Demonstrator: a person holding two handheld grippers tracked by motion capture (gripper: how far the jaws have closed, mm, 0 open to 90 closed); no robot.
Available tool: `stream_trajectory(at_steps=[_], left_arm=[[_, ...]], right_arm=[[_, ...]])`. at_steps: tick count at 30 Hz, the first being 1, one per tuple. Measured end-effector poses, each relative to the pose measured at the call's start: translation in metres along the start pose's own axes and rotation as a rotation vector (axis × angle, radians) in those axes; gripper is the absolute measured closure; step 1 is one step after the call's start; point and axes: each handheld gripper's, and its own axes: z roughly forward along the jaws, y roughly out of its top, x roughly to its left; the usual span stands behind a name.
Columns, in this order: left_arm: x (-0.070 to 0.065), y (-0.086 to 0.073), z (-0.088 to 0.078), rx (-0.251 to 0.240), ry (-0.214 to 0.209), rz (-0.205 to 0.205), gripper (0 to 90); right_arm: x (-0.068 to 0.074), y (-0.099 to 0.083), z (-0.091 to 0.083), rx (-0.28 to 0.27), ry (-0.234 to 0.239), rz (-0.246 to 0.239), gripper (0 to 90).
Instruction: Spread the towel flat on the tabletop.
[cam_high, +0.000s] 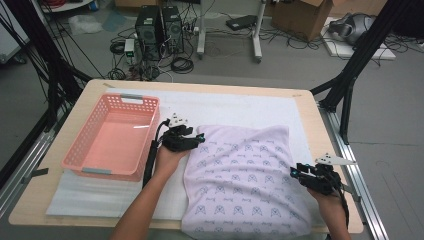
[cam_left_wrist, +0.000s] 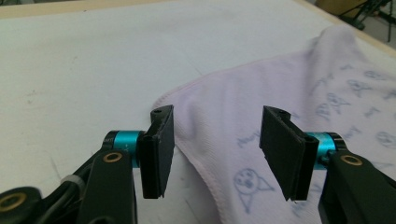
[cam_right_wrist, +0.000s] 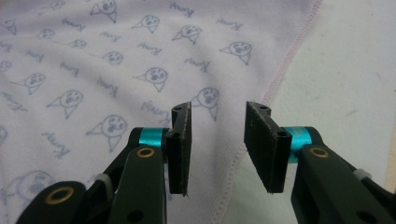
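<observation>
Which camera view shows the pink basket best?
The high view: the pink basket sits whole at the table's left side, beside the printed cloth. The two gripper views look at that cloth and the white mat instead.

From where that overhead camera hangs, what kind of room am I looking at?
Probably a lab or workshop set up for recording, not a home. Two computer towers stand on the bare floor amid loose cables, a cardboard box sits behind, and black frame struts surround the table.
</observation>
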Motion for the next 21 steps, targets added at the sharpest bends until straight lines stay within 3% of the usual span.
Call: stream_trajectory(at_steps=[3,5,6,12,13,15,18,19,21], left_arm=[[0.007,0.005,0.012,0.036,0.038,0.013,46.4],[0.013,0.007,0.018,0.037,0.061,-0.013,46.9],[0.016,0.007,0.022,0.060,0.068,-0.025,47.2],[0.016,0.006,0.041,0.156,0.076,0.010,48.5],[0.014,0.005,0.043,0.173,0.071,0.033,52.1],[0.010,0.004,0.047,0.183,0.108,0.085,58.6],[0.010,0.004,0.049,0.167,0.100,0.083,81.7],[0.010,0.004,0.049,0.160,0.128,0.083,86.0],[0.017,0.006,0.045,0.150,0.224,0.080,86.9]], right_arm=[[-0.003,0.001,0.001,-0.002,0.005,0.002,59.8],[-0.004,0.001,0.002,-0.005,0.002,0.008,58.9],[-0.004,0.001,0.002,-0.008,0.004,0.011,58.9],[-0.003,0.001,0.003,-0.002,0.008,0.011,58.8],[-0.003,0.001,0.003,-0.006,0.007,0.006,58.9],[-0.004,0.001,0.003,-0.006,0.007,0.014,58.8],[-0.004,0.001,0.003,-0.005,0.004,0.012,58.8],[-0.004,0.001,0.004,-0.006,0.005,0.011,58.8],[-0.004,0.001,0.004,-0.004,0.009,0.012,58.8]])
